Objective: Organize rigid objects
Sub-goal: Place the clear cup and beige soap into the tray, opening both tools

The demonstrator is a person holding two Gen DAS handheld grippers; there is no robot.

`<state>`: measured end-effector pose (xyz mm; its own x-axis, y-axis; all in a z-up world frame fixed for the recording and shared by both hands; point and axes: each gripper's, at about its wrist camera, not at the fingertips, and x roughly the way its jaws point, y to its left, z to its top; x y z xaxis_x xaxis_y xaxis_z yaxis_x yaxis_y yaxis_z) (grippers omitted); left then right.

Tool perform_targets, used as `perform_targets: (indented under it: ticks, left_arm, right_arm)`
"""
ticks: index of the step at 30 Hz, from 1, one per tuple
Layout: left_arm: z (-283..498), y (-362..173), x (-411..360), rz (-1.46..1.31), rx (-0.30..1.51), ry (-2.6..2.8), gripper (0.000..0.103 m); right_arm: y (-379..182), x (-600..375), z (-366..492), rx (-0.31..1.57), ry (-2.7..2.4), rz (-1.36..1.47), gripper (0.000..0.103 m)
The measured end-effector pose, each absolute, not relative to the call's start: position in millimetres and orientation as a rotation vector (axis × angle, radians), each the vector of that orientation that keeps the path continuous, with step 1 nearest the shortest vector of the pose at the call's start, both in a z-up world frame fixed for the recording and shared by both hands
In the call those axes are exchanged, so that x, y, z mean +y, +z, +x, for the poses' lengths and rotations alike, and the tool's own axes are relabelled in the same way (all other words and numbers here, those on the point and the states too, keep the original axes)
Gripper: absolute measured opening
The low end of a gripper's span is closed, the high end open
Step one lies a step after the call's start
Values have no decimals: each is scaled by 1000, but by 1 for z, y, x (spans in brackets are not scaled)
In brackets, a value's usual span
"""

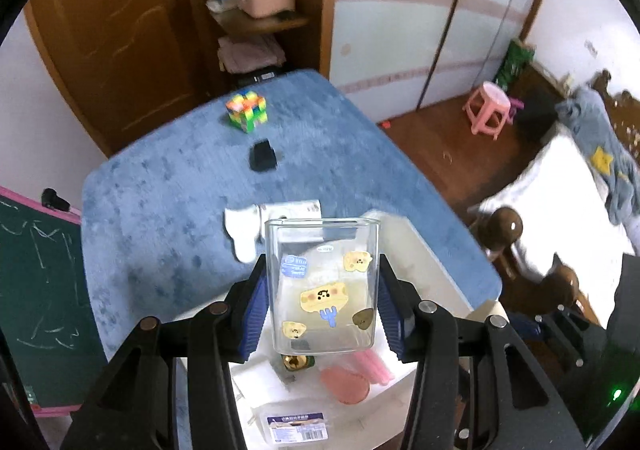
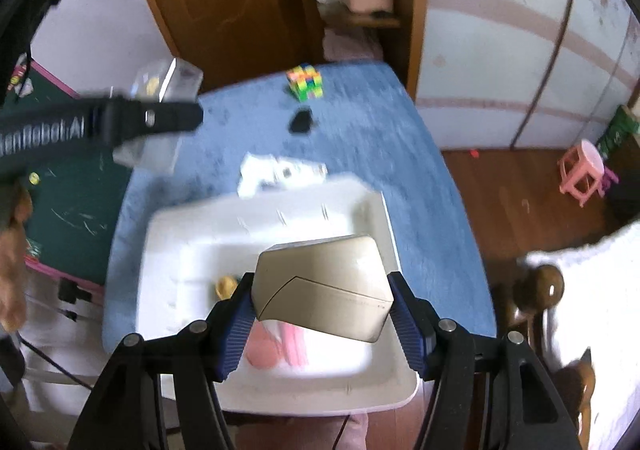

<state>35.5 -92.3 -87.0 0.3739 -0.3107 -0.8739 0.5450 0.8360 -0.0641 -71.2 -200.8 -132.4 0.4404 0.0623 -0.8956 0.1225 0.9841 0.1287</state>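
My left gripper (image 1: pixel 322 310) is shut on a clear plastic box with cartoon stickers (image 1: pixel 323 286) and holds it in the air above the white bin (image 1: pixel 432 266). The same clear box (image 2: pixel 160 90) shows at upper left in the right wrist view, held by the left gripper (image 2: pixel 132 118). My right gripper (image 2: pixel 324 324) is shut on a beige box (image 2: pixel 324 286) above the white bin (image 2: pixel 180 234). A multicoloured cube (image 1: pixel 246 110) and a small black object (image 1: pixel 262 156) lie on the blue table (image 1: pixel 160 210) farther away.
The bin holds pink items (image 1: pixel 352 378), a gold object (image 1: pixel 296 362) and a labelled pack (image 1: pixel 296 426). White items (image 1: pixel 256 226) lie on the table behind the bin. A green chalkboard (image 1: pixel 36 290) stands at the left, a bed (image 1: pixel 560 210) and a pink stool (image 1: pixel 488 110) at the right.
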Motion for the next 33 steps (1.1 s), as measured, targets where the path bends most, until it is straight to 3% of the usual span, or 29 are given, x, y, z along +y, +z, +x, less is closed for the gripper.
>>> perform_targets:
  ticks: [16,28,30,33]
  left_arm:
    - [34,-210,-115,347,1285,-531,52]
    - [33,-246,-114,367,1376,-505,53]
    - [32,-246,-112,368,1385,-485,66]
    - [32,-242,-108,354,1373,-471,71]
  right_arm:
    - [-206,-192,-99,1197,-62,181,64]
    - [-233,-183,-89,1256,-46,130,65]
    - [-236,-183,-88,1273,-35,125,65]
    - [-237,-183,-87,1283,-30,116,65]
